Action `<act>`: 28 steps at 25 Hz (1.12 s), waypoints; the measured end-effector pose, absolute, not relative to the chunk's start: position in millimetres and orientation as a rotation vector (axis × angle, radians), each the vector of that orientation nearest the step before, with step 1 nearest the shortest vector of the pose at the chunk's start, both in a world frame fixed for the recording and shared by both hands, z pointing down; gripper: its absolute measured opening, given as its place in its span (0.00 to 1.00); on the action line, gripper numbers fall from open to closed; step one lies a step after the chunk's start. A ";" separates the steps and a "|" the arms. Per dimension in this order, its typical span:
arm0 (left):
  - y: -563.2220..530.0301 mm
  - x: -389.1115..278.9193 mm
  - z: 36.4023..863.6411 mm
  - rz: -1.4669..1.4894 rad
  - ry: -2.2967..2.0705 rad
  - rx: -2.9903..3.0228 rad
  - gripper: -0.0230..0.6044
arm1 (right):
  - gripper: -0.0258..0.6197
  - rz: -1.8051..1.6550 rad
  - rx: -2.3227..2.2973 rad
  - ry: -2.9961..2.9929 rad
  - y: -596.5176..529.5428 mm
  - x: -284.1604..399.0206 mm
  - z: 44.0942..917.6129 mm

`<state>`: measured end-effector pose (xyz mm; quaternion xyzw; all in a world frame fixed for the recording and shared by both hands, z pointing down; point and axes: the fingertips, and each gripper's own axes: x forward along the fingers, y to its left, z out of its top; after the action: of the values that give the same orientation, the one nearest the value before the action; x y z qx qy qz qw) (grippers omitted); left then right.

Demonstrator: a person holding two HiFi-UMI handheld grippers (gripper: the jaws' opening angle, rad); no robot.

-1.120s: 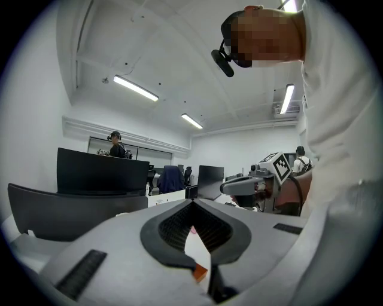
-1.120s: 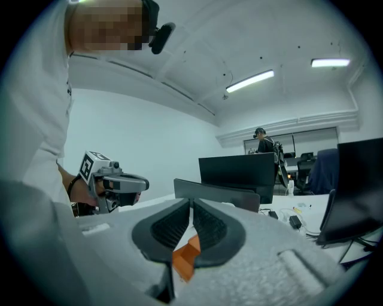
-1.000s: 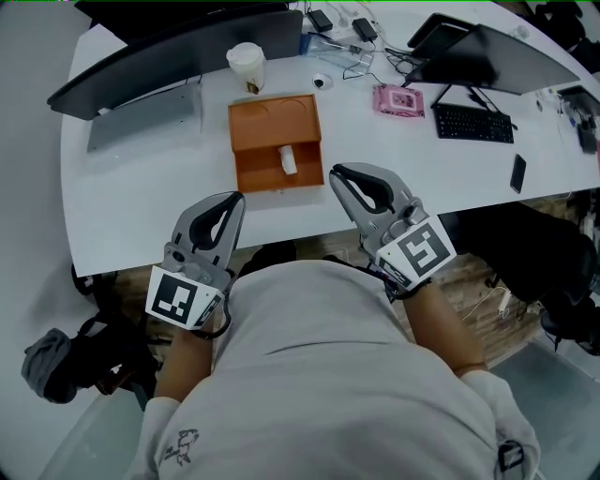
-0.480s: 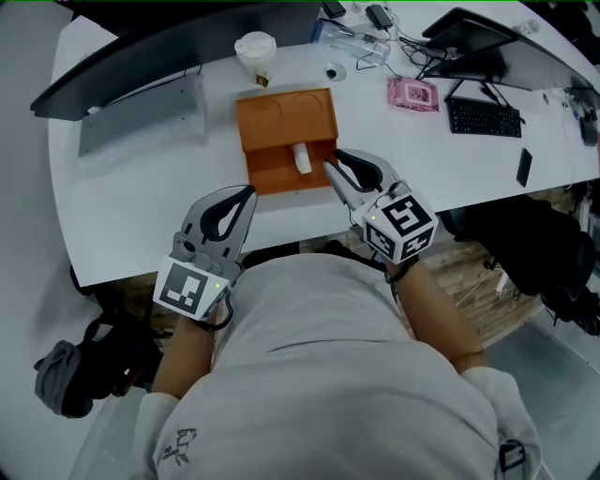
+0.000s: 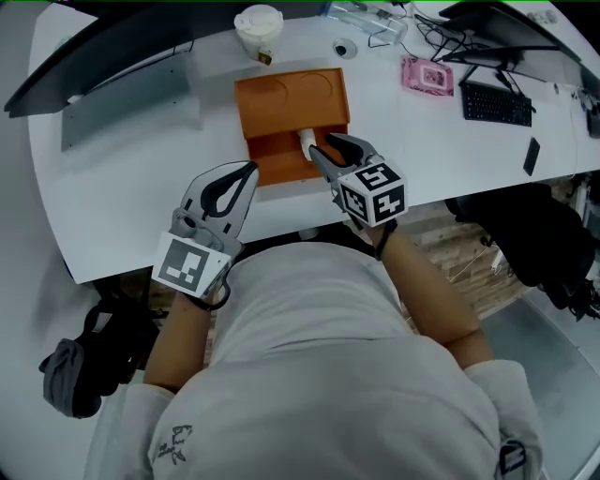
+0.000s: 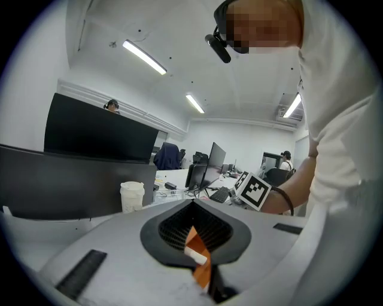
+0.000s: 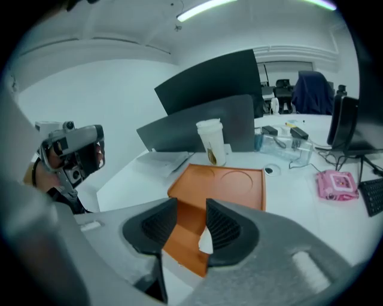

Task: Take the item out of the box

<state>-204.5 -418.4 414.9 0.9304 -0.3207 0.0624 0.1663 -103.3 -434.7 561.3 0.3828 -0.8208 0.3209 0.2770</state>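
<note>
1. Jaws of the right gripper [image 7: 191, 206] stand apart—just been opening—nothing gripped; left gripper [image 5: 248, 171] closed, empty.
2. The white item [image 5: 306, 142] lies in the open near compartment of the orange box [image 5: 291, 103], by the right jaw.
3. Risk, we judge: that jaw lands on it, knocking it aside.
4. Its long axis runs away from us; we cannot tell its ends apart.

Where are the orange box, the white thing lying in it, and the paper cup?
orange box [image 5: 291, 98], head view, on its flat panel with the round dents.
white item [image 5: 306, 141], head view, on its visible end inside the box.
paper cup [image 5: 258, 21], head view, on its lid.
</note>
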 end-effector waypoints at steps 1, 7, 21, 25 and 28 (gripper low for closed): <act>-419.9 -205.7 424.6 0.198 -0.905 2.635 0.03 | 0.28 0.875 1.020 -2.177 -434.6 -104.2 573.2; -424.9 -208.8 477.2 0.312 -0.878 2.565 0.03 | 0.29 0.959 0.999 -2.017 -433.9 -106.3 634.4; -416.5 -212.4 545.8 0.372 -0.820 2.493 0.03 | 0.33 1.040 0.951 -1.765 -429.4 -104.1 718.5; -415.3 -216.3 548.2 0.365 -0.829 2.474 0.03 | 0.31 0.993 0.945 -1.724 -431.3 -102.3 727.1; -412.4 -218.7 549.1 0.357 -0.837 2.459 0.03 | 0.27 0.971 0.947 -1.717 -432.4 -100.4 727.0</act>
<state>-218.7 -412.4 549.1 0.9064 -0.3084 0.1316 0.2569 -100.4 -432.4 727.0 0.3846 -0.6971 0.3942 0.4590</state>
